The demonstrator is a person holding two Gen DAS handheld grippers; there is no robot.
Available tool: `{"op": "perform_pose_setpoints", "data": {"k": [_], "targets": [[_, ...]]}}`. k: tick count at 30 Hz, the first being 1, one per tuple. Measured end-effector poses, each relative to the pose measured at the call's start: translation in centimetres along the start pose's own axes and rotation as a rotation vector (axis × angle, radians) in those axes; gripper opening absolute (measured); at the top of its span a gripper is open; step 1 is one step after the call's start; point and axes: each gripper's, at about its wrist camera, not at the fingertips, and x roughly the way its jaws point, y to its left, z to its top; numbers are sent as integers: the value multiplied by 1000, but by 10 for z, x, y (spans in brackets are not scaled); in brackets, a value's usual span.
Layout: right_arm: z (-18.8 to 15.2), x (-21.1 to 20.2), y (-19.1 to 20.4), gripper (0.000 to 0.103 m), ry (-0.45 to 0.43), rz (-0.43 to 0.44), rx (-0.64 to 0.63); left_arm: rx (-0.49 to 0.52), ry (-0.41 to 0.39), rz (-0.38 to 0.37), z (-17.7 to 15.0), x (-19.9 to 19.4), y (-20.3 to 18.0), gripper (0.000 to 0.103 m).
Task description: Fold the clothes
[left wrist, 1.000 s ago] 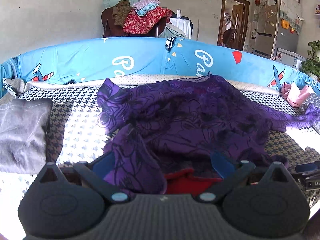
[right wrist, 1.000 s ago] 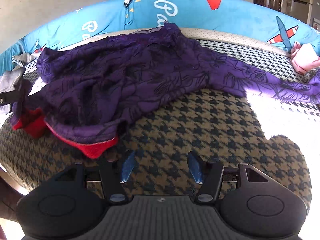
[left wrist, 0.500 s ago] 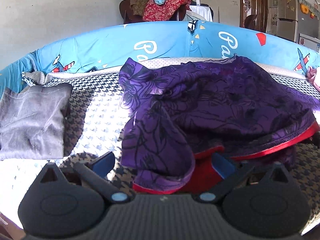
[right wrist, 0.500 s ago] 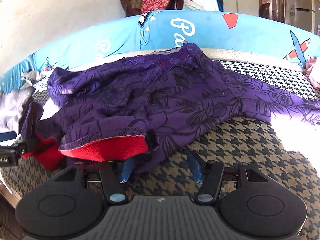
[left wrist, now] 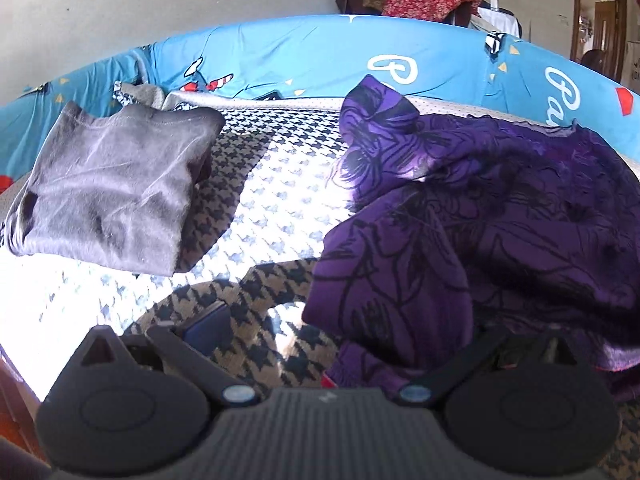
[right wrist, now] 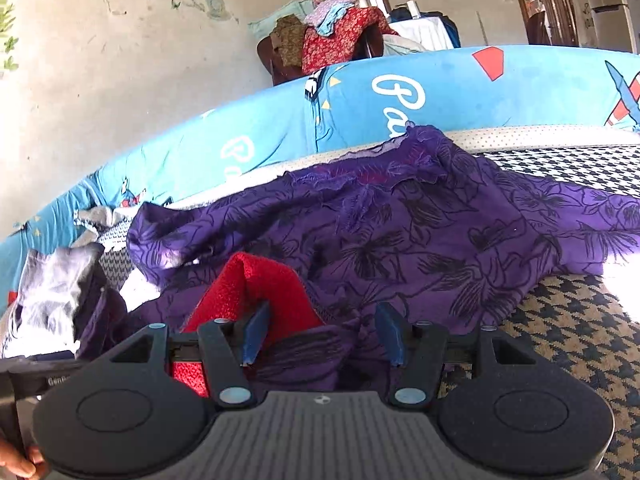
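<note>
The purple floral-patterned garment with a red fleece lining (right wrist: 420, 240) lay crumpled on the houndstooth-patterned cushion surface (left wrist: 256, 184), ahead of both tools. Its long axis ran roughly crosswise to the right tool (right wrist: 320, 332), with one sleeve stretching away to that tool's right and the frilled neckline pointing toward the blue printed backrest (right wrist: 440, 92) beyond. The right tool's blue pads stood apart, a fold of purple cloth and upturned red lining bunched between them; whether the pads pressed on the cloth could not be told. The left tool (left wrist: 344, 332) had its near pad showing bare over the cushion, well apart from the other, which was hidden under the draped purple hem, so its grip could not be told either. Ahead and to the left of the left tool lay a folded grey knit top (left wrist: 108, 192), well apart from the purple garment.
</note>
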Motion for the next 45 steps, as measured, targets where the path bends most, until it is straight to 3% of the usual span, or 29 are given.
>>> {"op": "perform_pose_setpoints", "data": {"k": [8, 15, 17, 18, 19, 23, 28, 35, 41, 45], "targets": [[-5, -11, -4, 62, 16, -32, -18, -59, 17, 6, 1, 6, 7, 103], [-7, 4, -15, 62, 77, 7, 99, -85, 35, -3, 0, 9, 7, 103], [-9, 7, -16, 47, 88, 36, 115, -82, 35, -3, 0, 8, 6, 103], [-9, 8, -15, 27, 97, 50, 116, -80, 35, -3, 0, 8, 6, 103], [-9, 8, -14, 16, 98, 55, 113, -78, 35, -4, 1, 8, 6, 103], [-8, -3, -11, 9, 62, 37, 87, -67, 31, -1, -1, 5, 6, 103], [3, -43, -19, 8, -65, -42, 107, -21, 9, 17, -3, -3, 3, 103], [14, -111, -23, 7, -246, -231, 26, 0, -10, 21, -10, -19, 2, 103], [15, -154, -33, 7, -330, -379, 14, -11, -23, 26, -15, -37, 1, 103], [16, -168, -40, 7, -377, -486, 12, -37, -46, 77, -15, -50, 5, 103]]}}
